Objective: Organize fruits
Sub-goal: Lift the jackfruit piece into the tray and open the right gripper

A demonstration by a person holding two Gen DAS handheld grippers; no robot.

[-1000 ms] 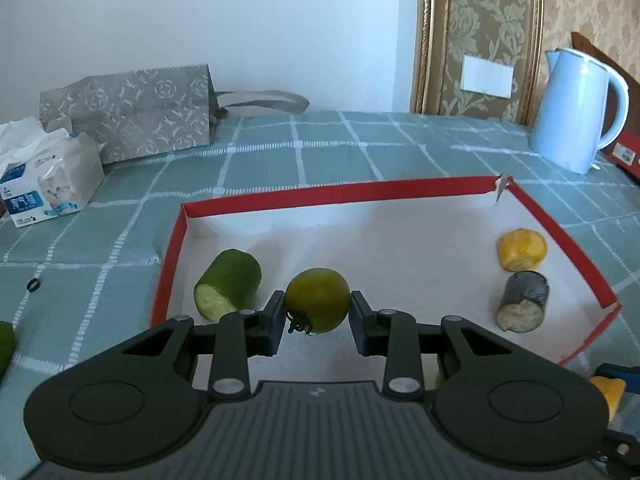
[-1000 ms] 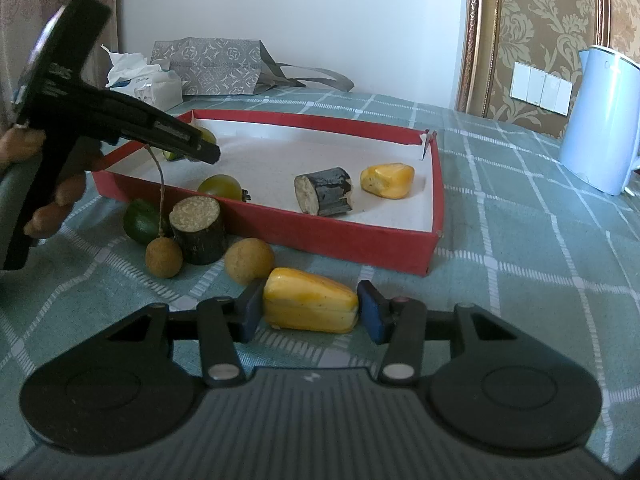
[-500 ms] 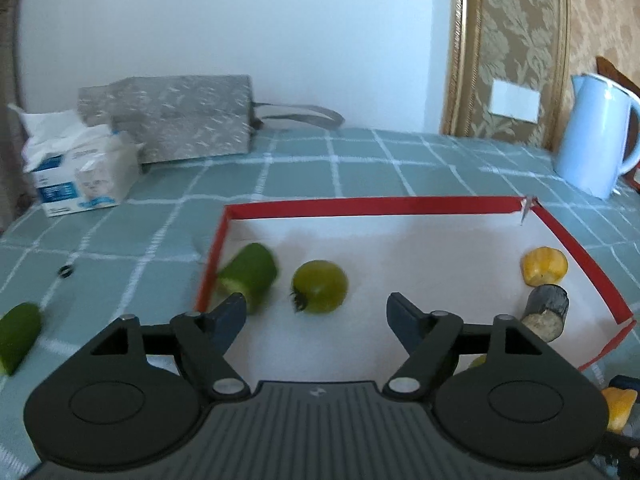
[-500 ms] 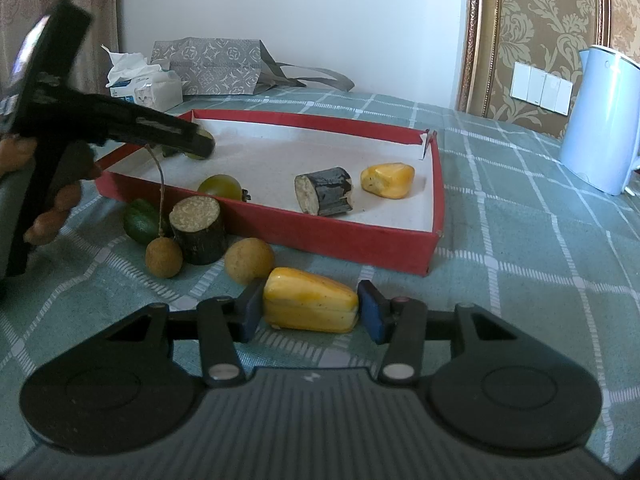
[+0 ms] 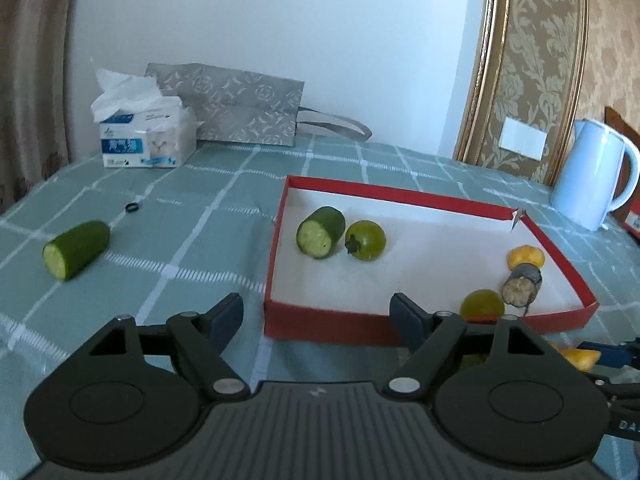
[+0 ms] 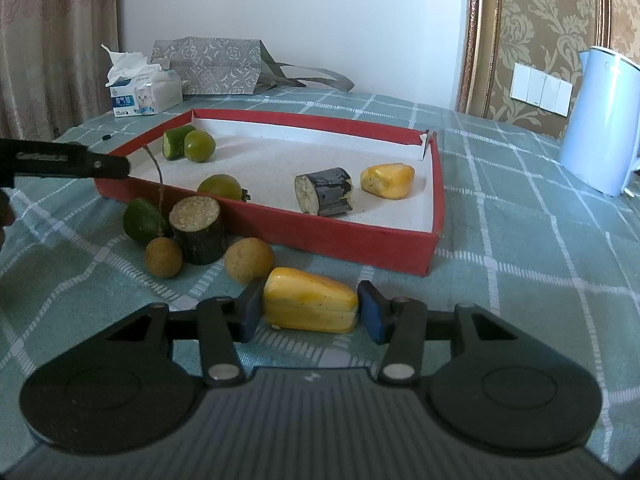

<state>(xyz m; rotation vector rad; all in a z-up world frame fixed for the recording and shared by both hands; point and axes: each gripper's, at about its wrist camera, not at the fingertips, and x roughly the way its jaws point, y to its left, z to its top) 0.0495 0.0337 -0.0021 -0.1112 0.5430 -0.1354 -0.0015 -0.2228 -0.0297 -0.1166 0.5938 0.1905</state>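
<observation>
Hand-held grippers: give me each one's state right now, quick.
Left hand-held gripper: open, holding nothing, near the red tray.
Right hand-held gripper: shut on the yellow fruit piece, resting on the tablecloth.

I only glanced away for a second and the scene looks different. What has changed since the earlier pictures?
The left gripper let go of the green tomato, opened its jaws wide and drew back out of the red tray; the tomato now lies beside the cucumber piece. The right gripper stayed put, jaws around the yellow fruit piece on the tablecloth.
</observation>
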